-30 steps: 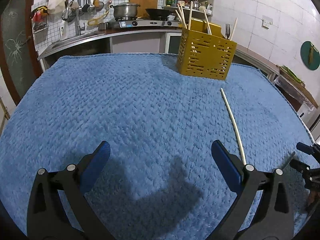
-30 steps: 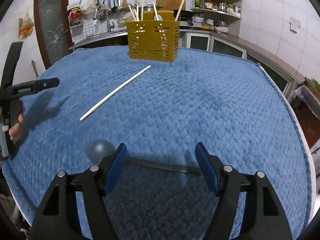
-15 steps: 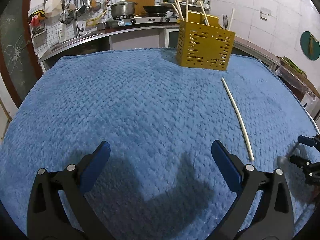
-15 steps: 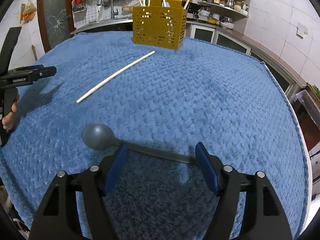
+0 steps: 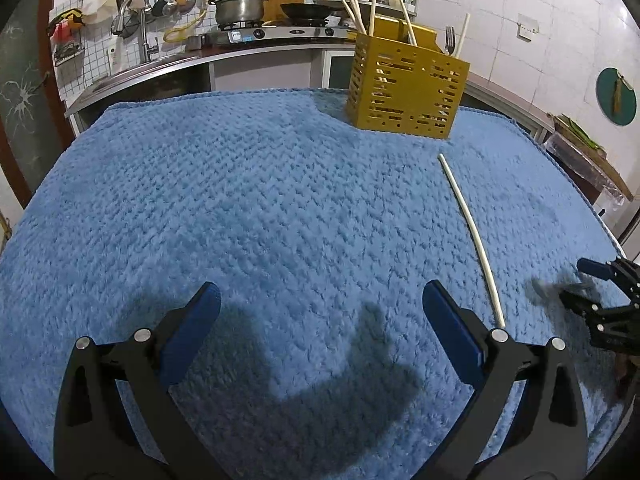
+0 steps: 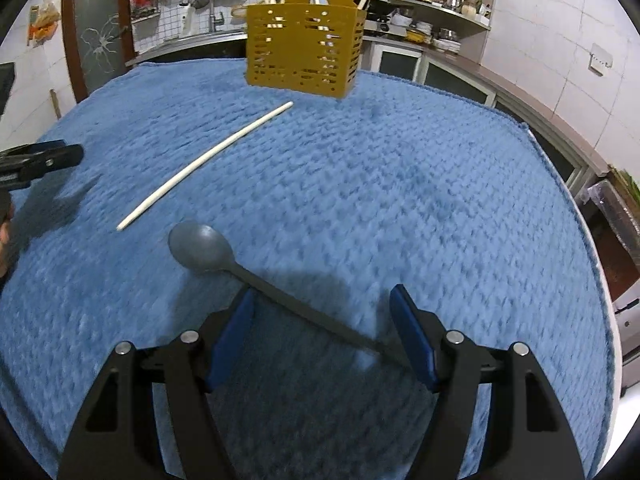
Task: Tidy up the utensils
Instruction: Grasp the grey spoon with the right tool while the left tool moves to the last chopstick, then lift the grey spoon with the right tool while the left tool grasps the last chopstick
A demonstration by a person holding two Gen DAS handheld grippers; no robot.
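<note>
A: Left wrist view. What differs from one second ago?

B: The mustard-yellow perforated plastic utensil caddy (image 5: 407, 88) now sits lower and larger in frame. The long white plastic chopstick (image 5: 471, 237) lies in the same orientation on the cloth, its near end just beside the right finger. The left gripper (image 5: 320, 320) hangs above the cloth with both blue-padded fingers (image 5: 450, 330) spread wide and nothing between them, as before. At the right edge the right gripper (image 5: 576, 284) is in view; a blurred grey shape lies at its tips.

A: Right wrist view?

B: The dark grey plastic spoon (image 6: 276, 284) is now almost fully visible; earlier only its bowl showed behind the left finger. Its handle now runs diagonally between the fingers rather than straight across. The right gripper (image 6: 324, 320) is spread apart; whether a pad touches the handle I cannot tell. The chopstick (image 6: 208, 162) lies beyond the spoon bowl, apart from it. The caddy (image 6: 304, 56) stands at the far edge, holding upright utensils.

A: Surface and room?

B: A textured blue knitted cloth (image 5: 240, 208) covers the table. Behind it: a steel sink counter (image 5: 132, 76), a lidded steel pot (image 5: 239, 8) on a stove, and white wall tiles (image 6: 560, 32).
</note>
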